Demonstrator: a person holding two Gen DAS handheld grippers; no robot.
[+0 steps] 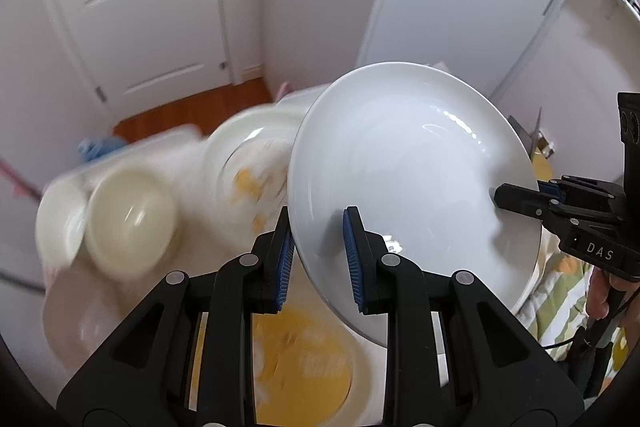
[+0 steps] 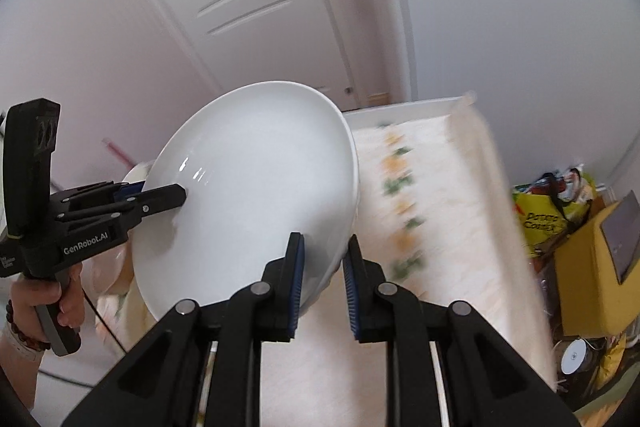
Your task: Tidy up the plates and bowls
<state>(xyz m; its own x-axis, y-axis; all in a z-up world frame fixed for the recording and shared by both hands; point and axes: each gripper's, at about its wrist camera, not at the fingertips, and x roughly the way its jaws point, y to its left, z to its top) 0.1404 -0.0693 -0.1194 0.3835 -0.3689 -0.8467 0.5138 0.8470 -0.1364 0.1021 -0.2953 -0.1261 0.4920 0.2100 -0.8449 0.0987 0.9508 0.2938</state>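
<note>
A plate [image 1: 408, 163] is clamped by both grippers [image 1: 318, 259] [image 2: 322, 283], unplaced, while bowls [image 1: 132, 219] are left unsorted.

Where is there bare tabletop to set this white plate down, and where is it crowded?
The white plate is clamped at opposite rims by both hand-held grippers. Free room: the long stretch of patterned tablecloth on the plate's right in the right wrist view, up to the table's far edge. Crowded: the cream bowl and blurred dishes on the left.

Your white plate [image 1: 408, 163] tilts in the air, rim pinched at 6 and 3 o'clock; blurred bowls [image 1: 132, 219] lie at 9.
</note>
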